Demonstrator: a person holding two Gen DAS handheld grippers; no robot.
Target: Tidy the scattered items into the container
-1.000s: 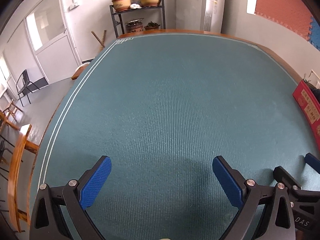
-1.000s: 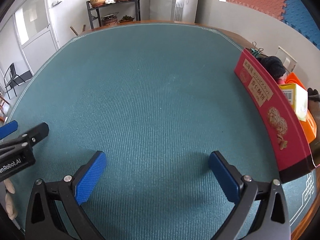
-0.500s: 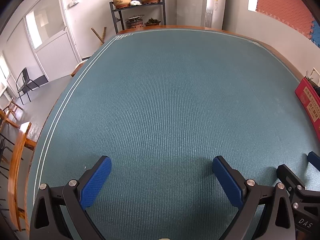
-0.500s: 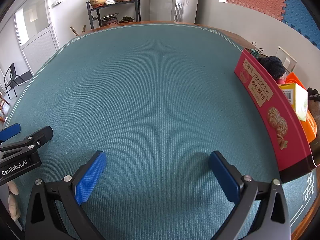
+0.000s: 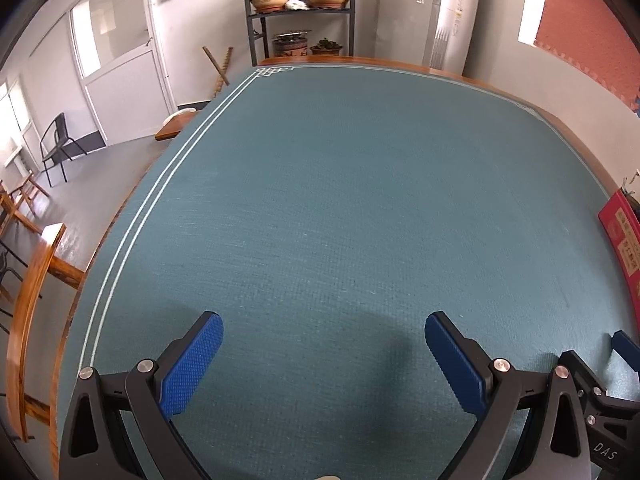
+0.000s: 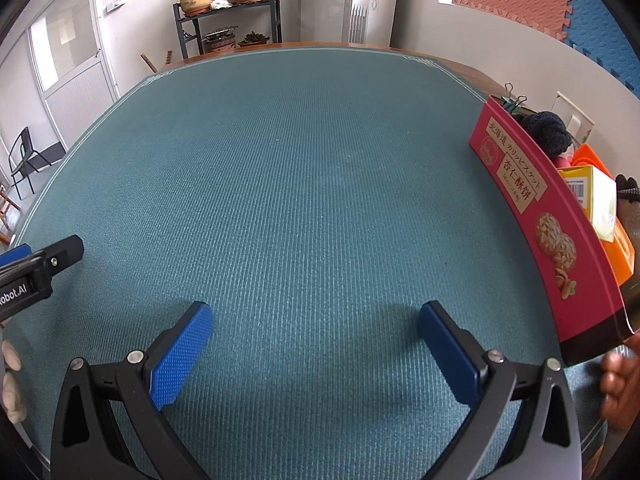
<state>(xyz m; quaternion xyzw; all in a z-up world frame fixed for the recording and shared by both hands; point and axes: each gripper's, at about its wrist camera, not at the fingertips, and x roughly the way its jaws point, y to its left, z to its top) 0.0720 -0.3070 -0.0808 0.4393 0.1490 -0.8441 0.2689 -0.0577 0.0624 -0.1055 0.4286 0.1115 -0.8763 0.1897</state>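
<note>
A red biscuit box (image 6: 536, 216) stands at the right edge of the teal table mat (image 6: 304, 168) as the container; its near end shows in the left wrist view as the red box (image 5: 622, 240). Inside it lie a dark knitted item (image 6: 546, 128), a yellow carton (image 6: 596, 196) and an orange item (image 6: 620, 236). My right gripper (image 6: 316, 344) is open over bare mat, left of the box. My left gripper (image 5: 324, 356) is open too, with nothing between its fingers. Each gripper shows at the edge of the other's view: right gripper (image 5: 600, 388), left gripper (image 6: 36, 268).
A black shelf with potted plants (image 5: 300, 12) stands beyond the far table edge, beside a white floor-standing air conditioner (image 5: 450, 16). Wooden benches (image 5: 28, 300) and a chair (image 5: 56, 148) stand on the floor to the left. A hand (image 6: 620, 384) shows at the right edge.
The left wrist view has tilted up slightly, showing more of the far room. A hand has come into the right wrist view at the lower right. Both grippers stay open.
</note>
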